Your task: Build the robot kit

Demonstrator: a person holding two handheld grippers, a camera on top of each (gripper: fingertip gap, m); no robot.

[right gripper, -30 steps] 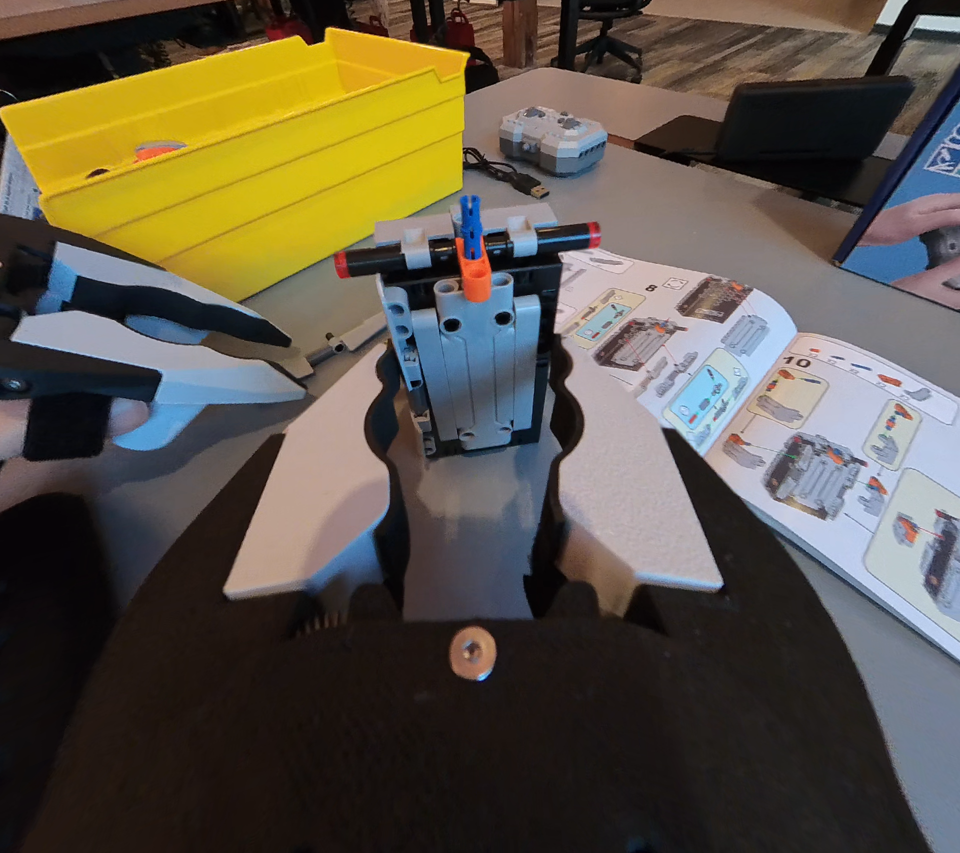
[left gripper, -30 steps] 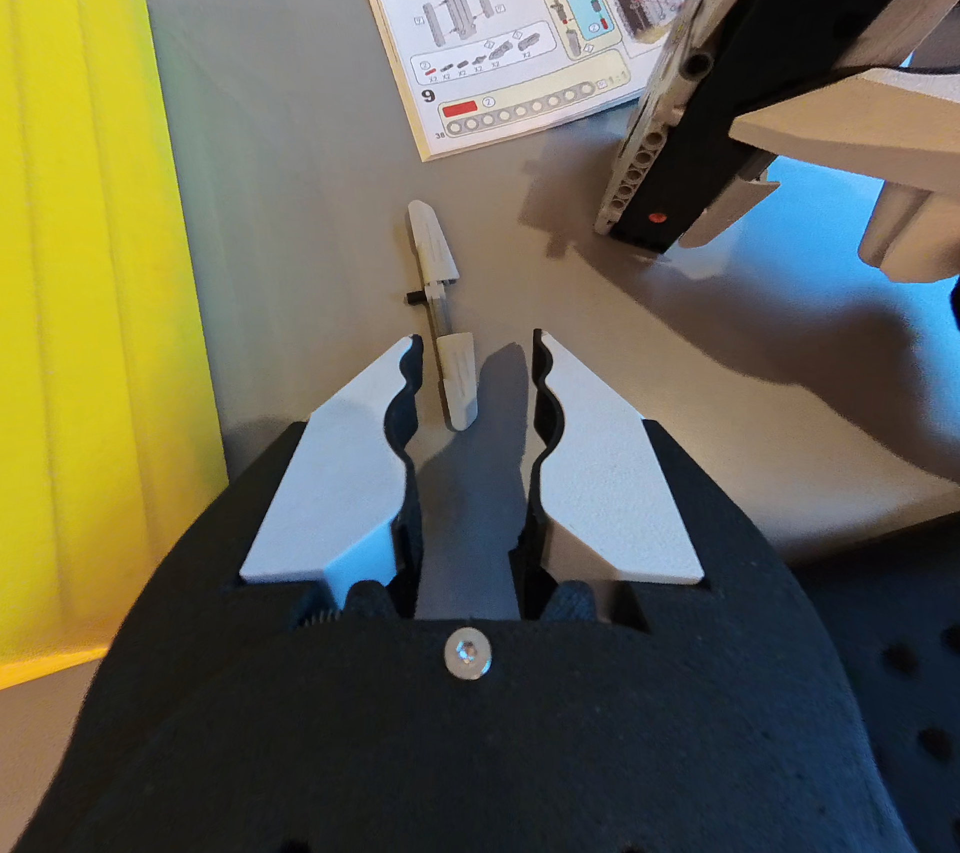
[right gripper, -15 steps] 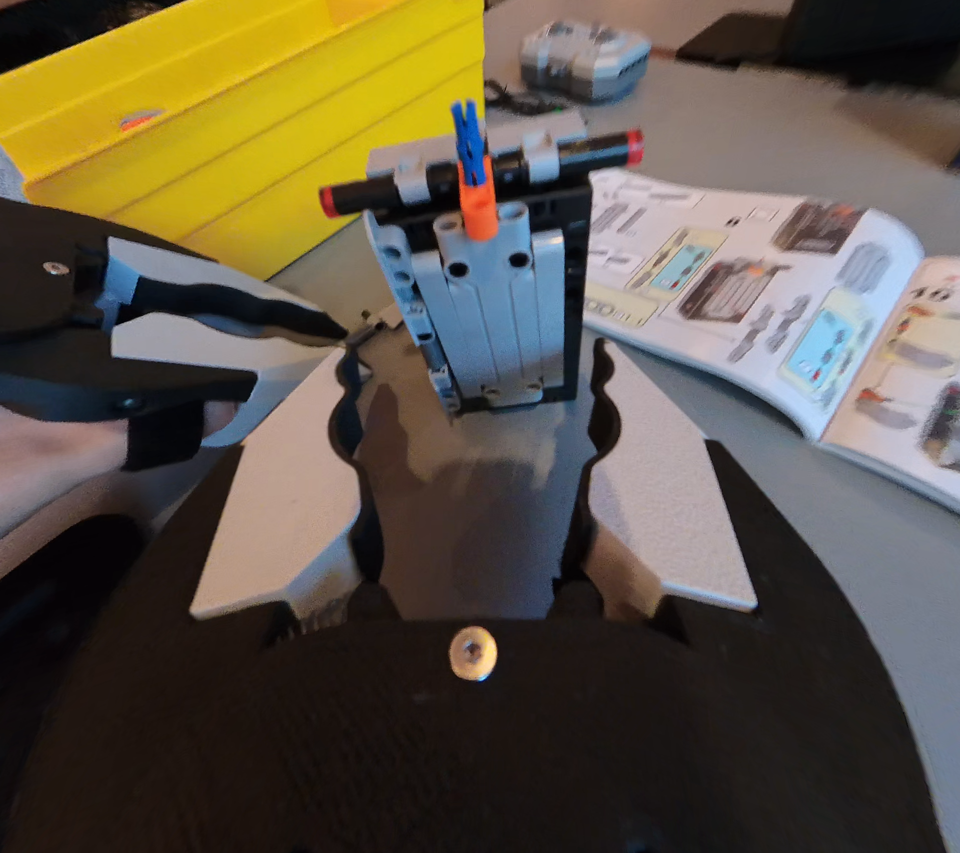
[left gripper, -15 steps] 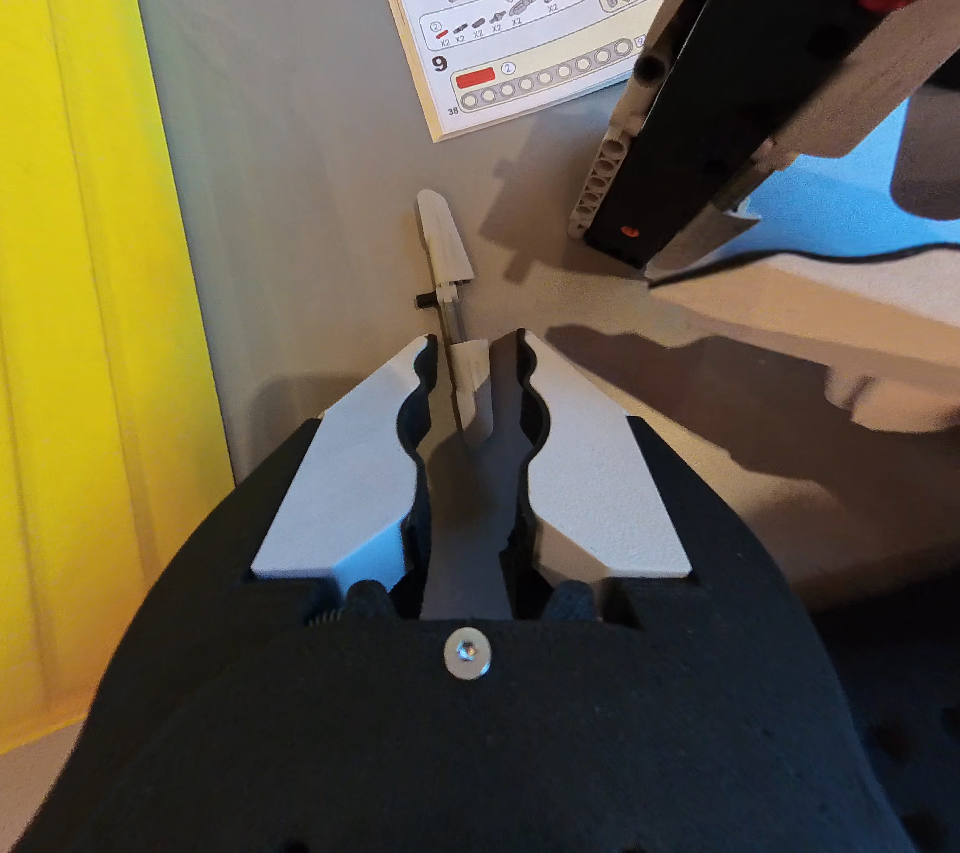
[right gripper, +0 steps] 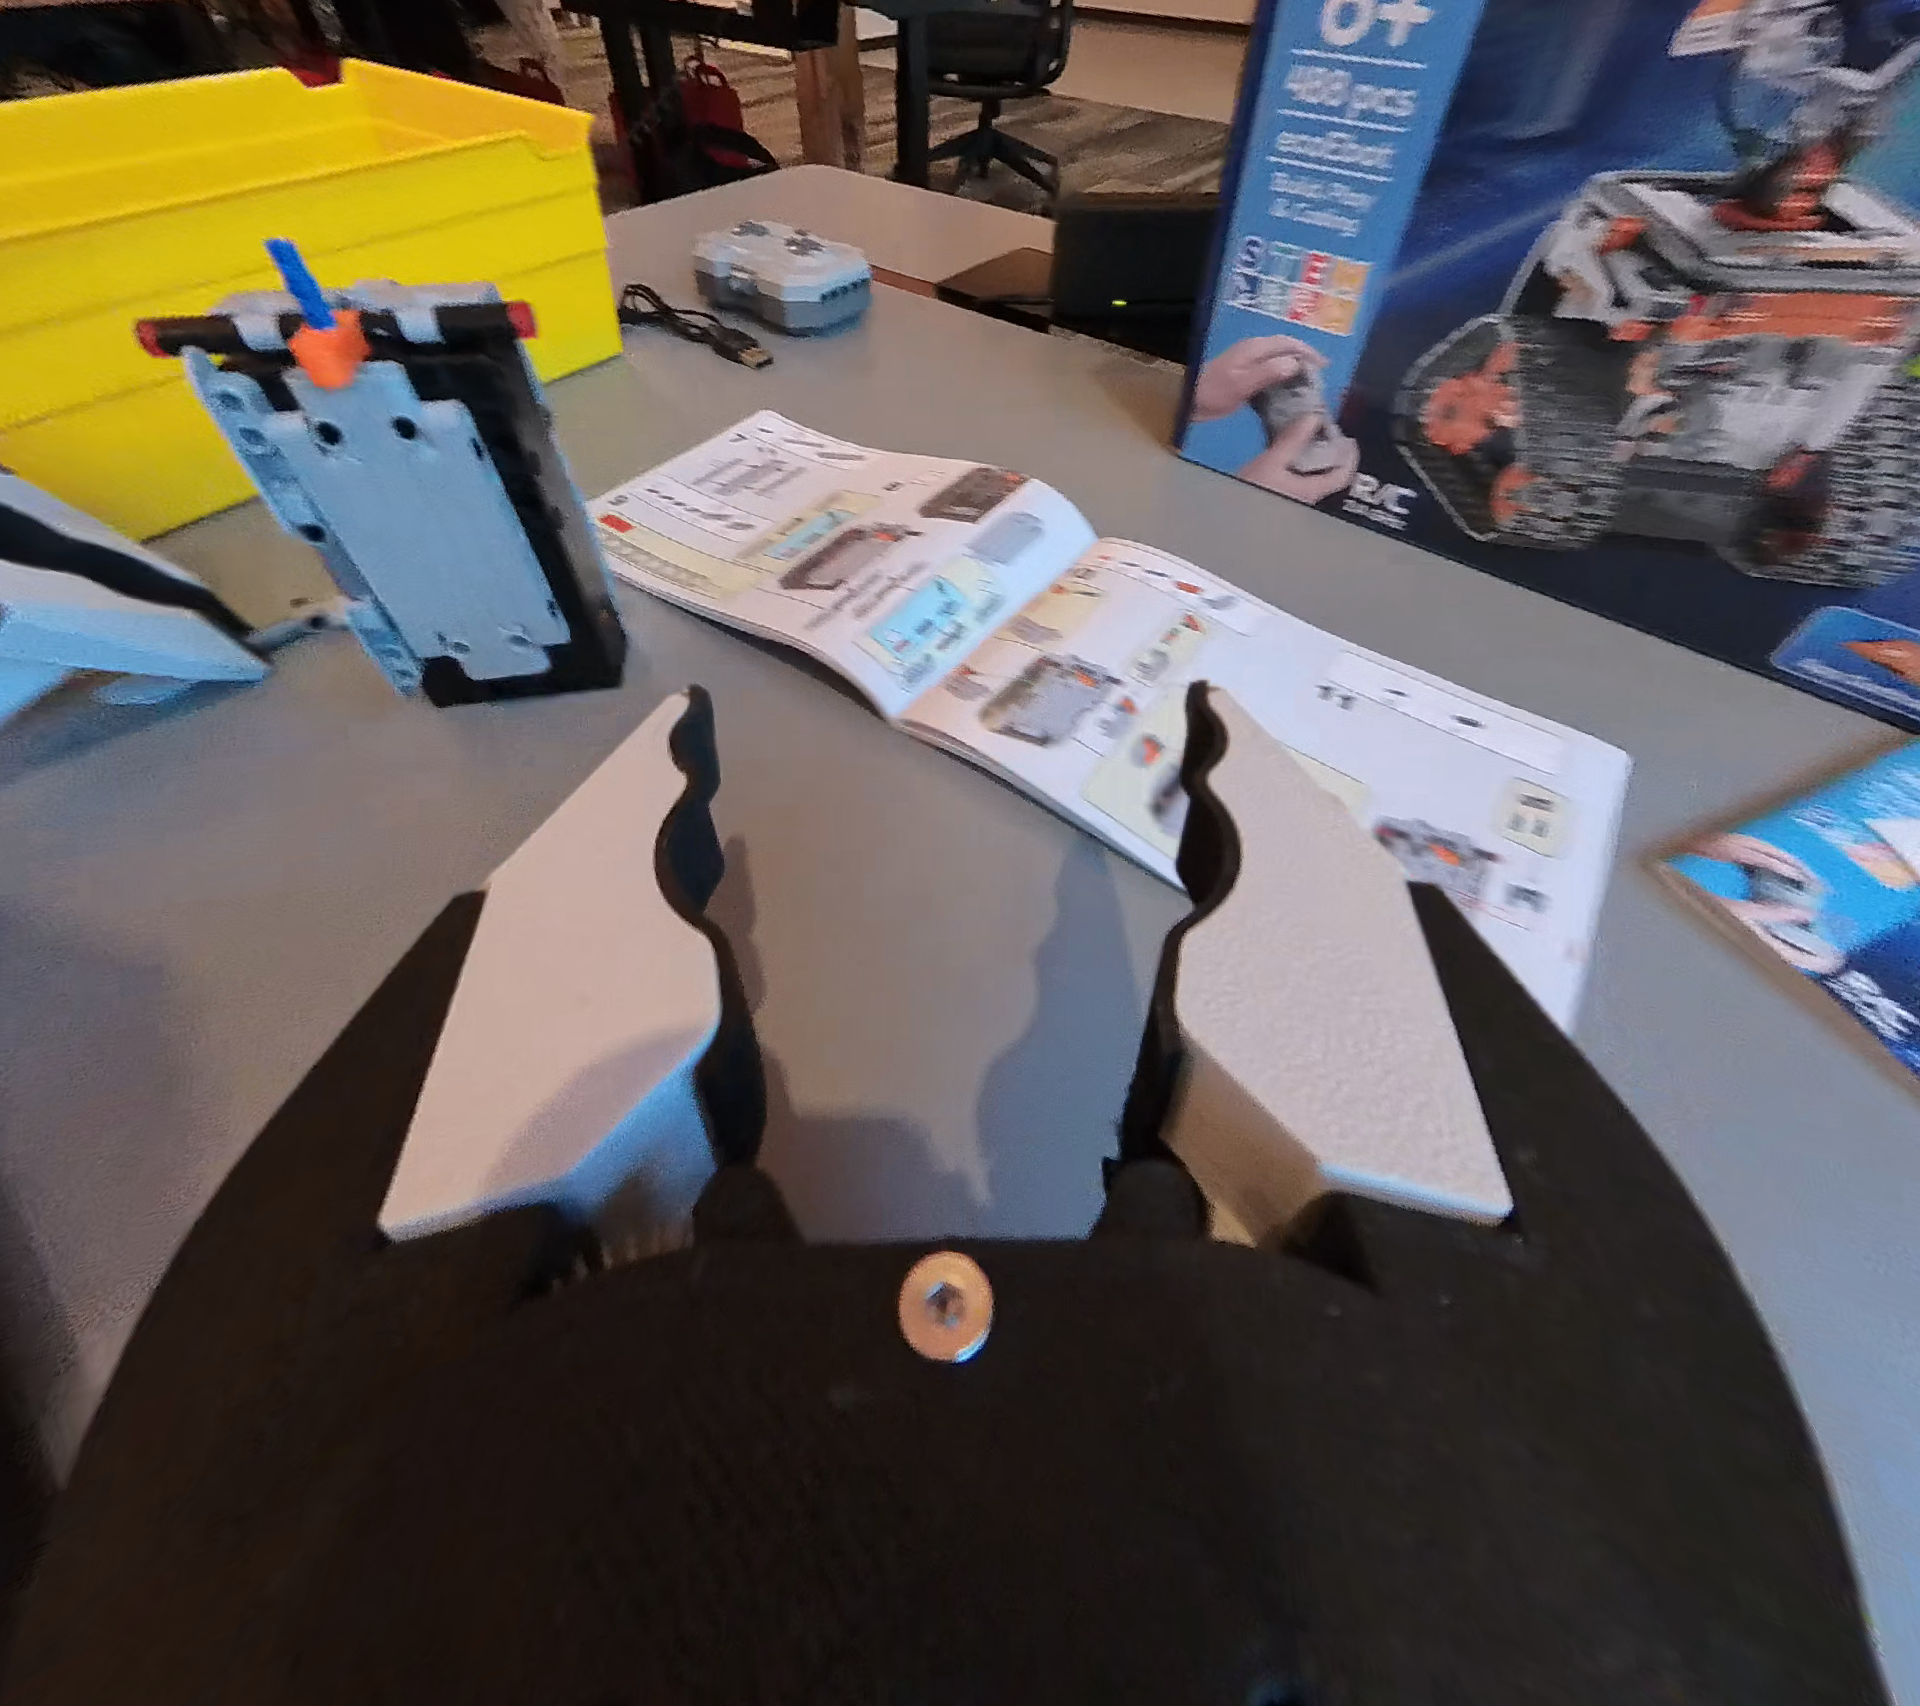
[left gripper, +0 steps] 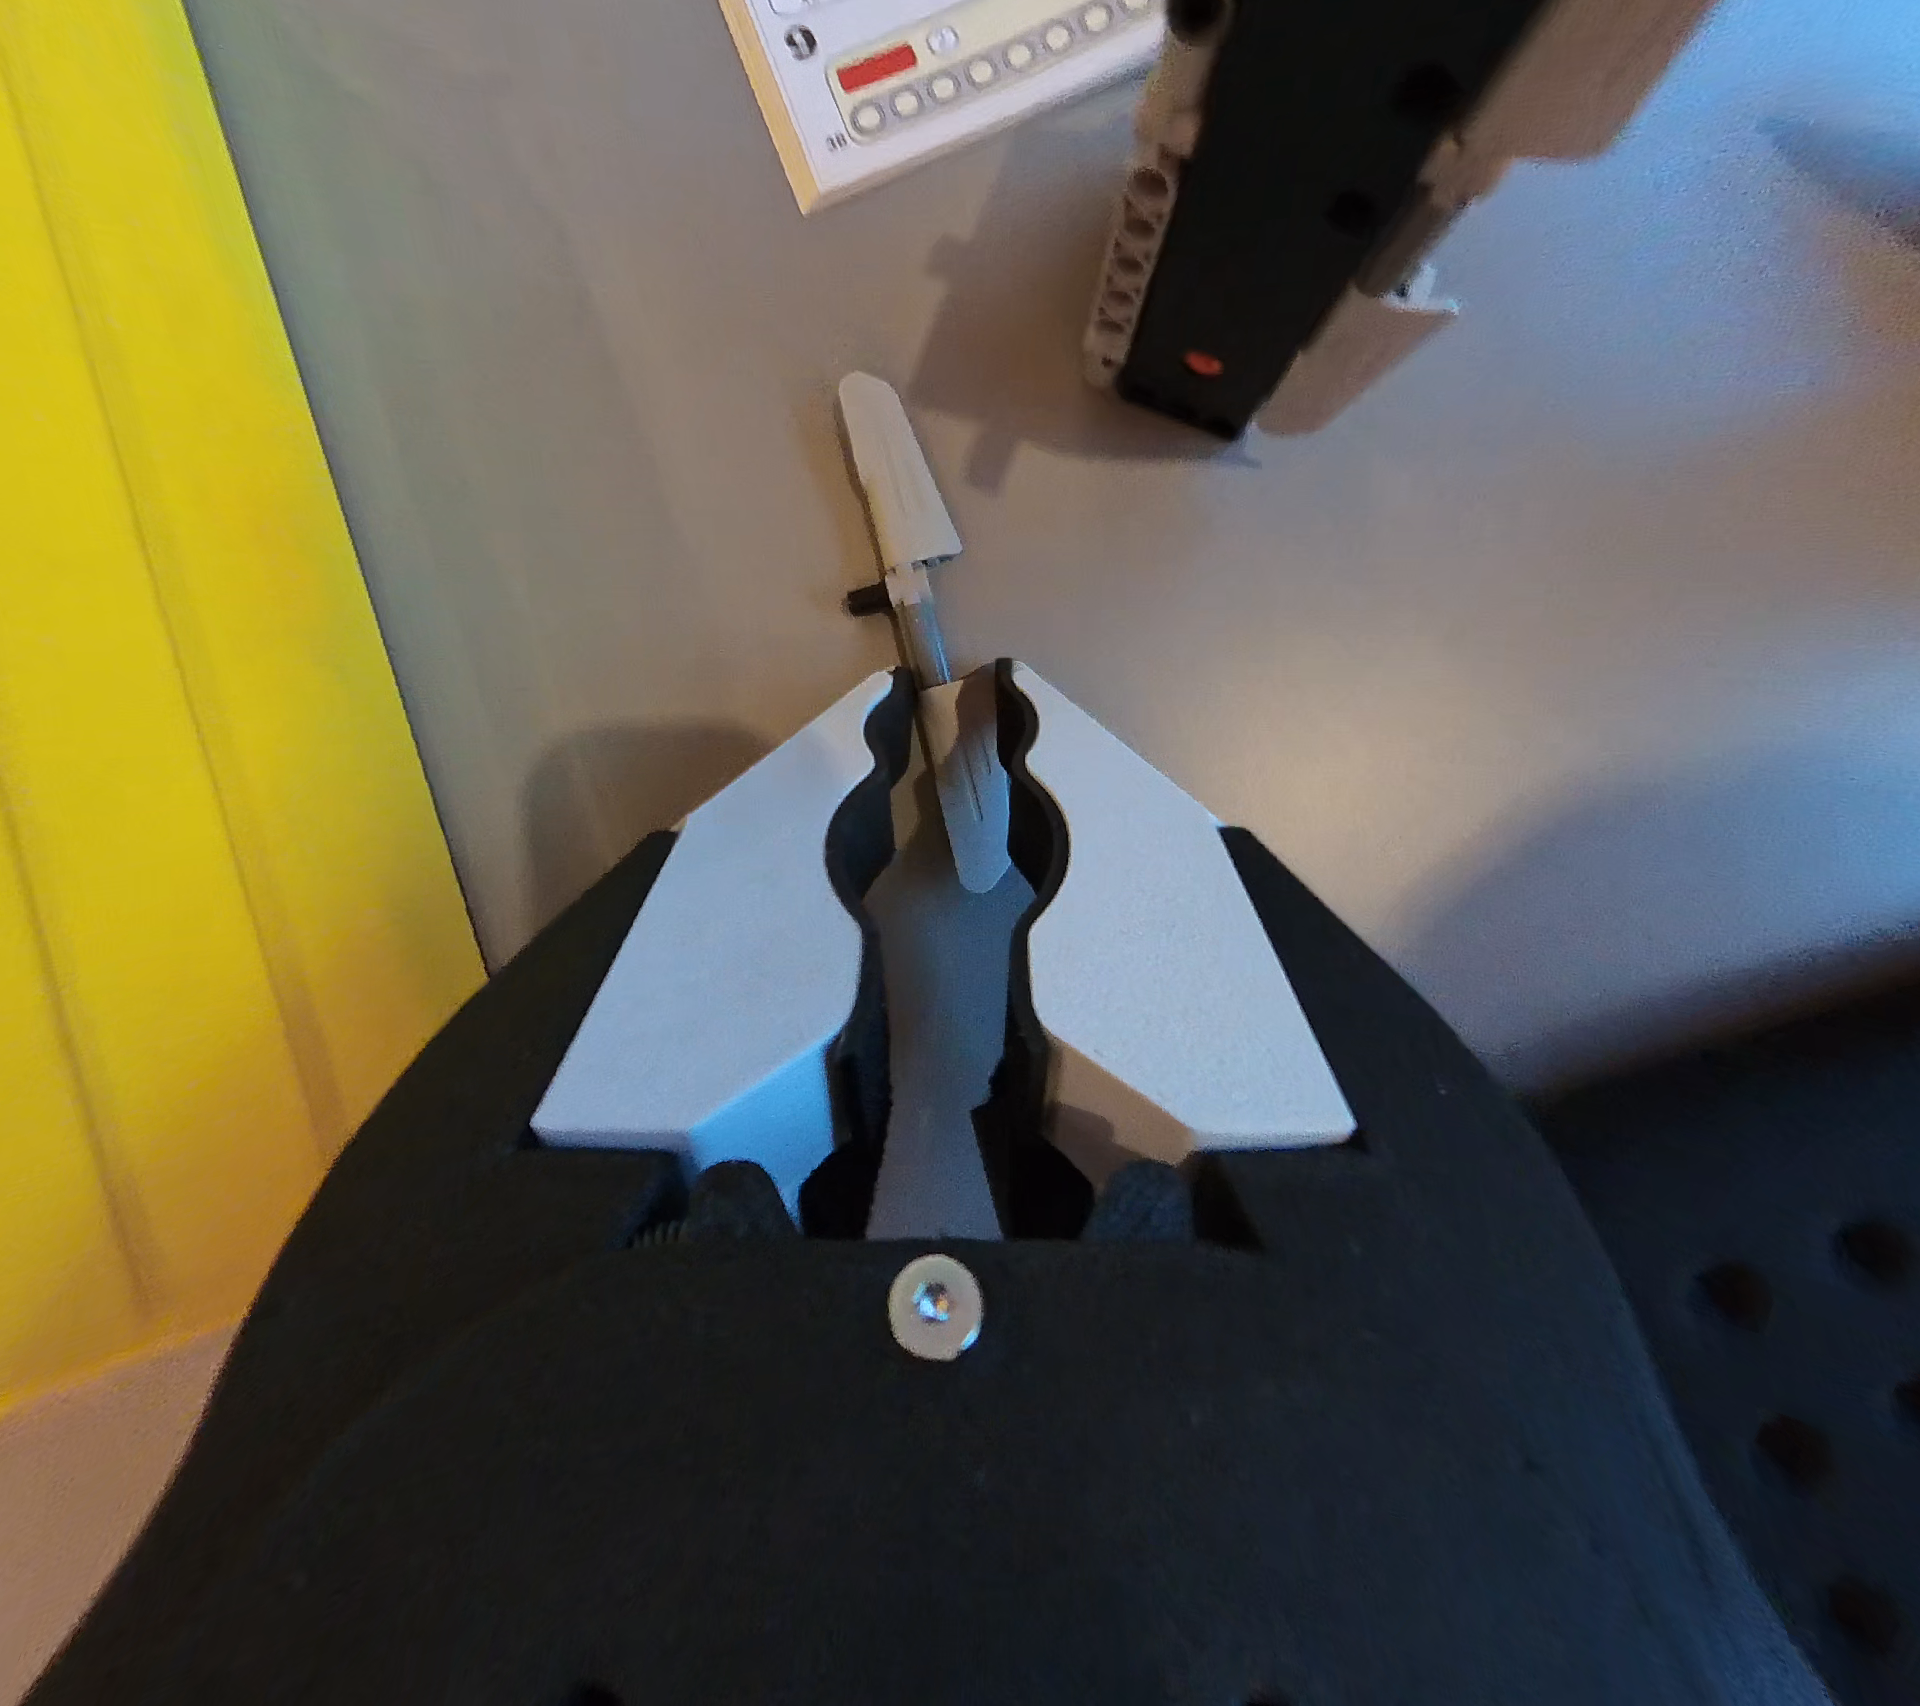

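A slim white part (left gripper: 902, 480), two white wing pieces on a thin grey axle with a small black pin, lies on the grey table (left gripper: 1351, 721). My left gripper (left gripper: 948, 669) is shut on its near white end (left gripper: 971, 789); the far end sticks out ahead. This gripper shows at the left edge of the right wrist view (right gripper: 83, 617). A grey and black brick assembly (right gripper: 416, 513) with a red-tipped black axle and an orange and blue pin on top stands alone on the table, also in the left wrist view (left gripper: 1299, 150). My right gripper (right gripper: 945, 700) is open and empty, to the assembly's right and nearer.
A yellow bin (right gripper: 260, 254) stands at the left (left gripper: 156, 513). An open instruction booklet (right gripper: 1039, 617) lies beyond my right gripper. A blue kit box (right gripper: 1558, 202) stands at the right. A grey controller (right gripper: 779, 274) and a USB cable (right gripper: 707, 331) lie farther back.
My left gripper moved forward and closed on the white part's near end. My right gripper let go of the brick assembly, opened wide and drew back to the right.
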